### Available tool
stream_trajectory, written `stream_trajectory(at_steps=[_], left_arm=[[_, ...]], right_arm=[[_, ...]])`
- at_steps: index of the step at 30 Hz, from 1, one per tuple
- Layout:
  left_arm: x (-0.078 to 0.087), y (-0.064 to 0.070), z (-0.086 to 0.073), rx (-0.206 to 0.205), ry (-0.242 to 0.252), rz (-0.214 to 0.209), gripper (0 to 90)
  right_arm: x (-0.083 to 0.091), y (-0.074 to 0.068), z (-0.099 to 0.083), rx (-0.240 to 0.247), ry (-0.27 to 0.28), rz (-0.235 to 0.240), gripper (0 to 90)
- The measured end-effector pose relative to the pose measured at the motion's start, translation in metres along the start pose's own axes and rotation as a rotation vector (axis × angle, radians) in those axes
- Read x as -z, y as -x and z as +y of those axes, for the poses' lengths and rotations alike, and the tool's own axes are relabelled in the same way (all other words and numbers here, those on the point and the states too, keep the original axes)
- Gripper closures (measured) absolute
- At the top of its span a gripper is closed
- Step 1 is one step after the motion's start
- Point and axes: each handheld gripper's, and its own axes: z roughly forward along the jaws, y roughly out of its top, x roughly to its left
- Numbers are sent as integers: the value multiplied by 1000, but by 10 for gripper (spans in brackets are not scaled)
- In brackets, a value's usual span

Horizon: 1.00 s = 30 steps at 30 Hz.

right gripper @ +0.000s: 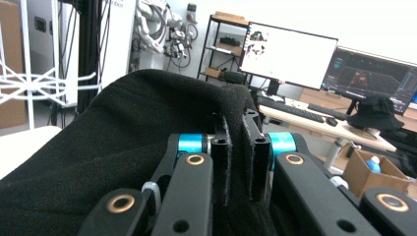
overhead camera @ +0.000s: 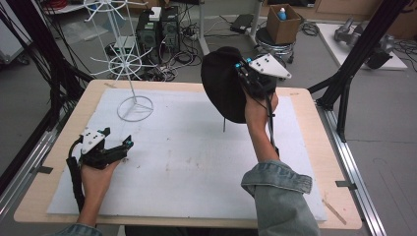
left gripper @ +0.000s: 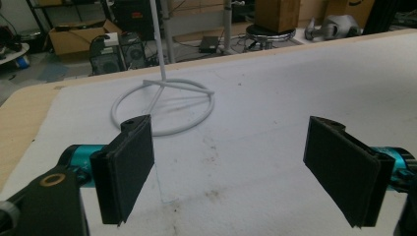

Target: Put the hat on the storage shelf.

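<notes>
The right gripper (overhead camera: 244,73), jaws pinching the hat (overhead camera: 223,86) aloft at the table's one o'clock, holds something soft, light and floppy, best gripped by its folded edge, while the left gripper (overhead camera: 125,146) rests spread.

The worktop (overhead camera: 314,147) is a light wooden board with rounded corners, covered by a white mat (overhead camera: 196,162). Black frame struts (overhead camera: 361,44) stand at its right side. The floor (overhead camera: 383,128) is grey. Beyond the far edge, computer towers (overhead camera: 157,27) sit among tangled cables, beside a round stool (overhead camera: 275,42) carrying a cardboard box (overhead camera: 283,23). Farther off, a desk (right gripper: 319,125) holds two lit monitors (right gripper: 290,54) before a white wall (right gripper: 319,17).
</notes>
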Motion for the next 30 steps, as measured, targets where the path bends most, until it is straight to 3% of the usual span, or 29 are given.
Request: stream_trajectory(at_steps=[12,30], left_arm=[[0,1,-1,5,1,-10,195],[1,-3,-3,21,7,-9,195]], right_arm=[[-26,-9,38,7,42,9,850],[-54,-23,78,15,74,14,849]])
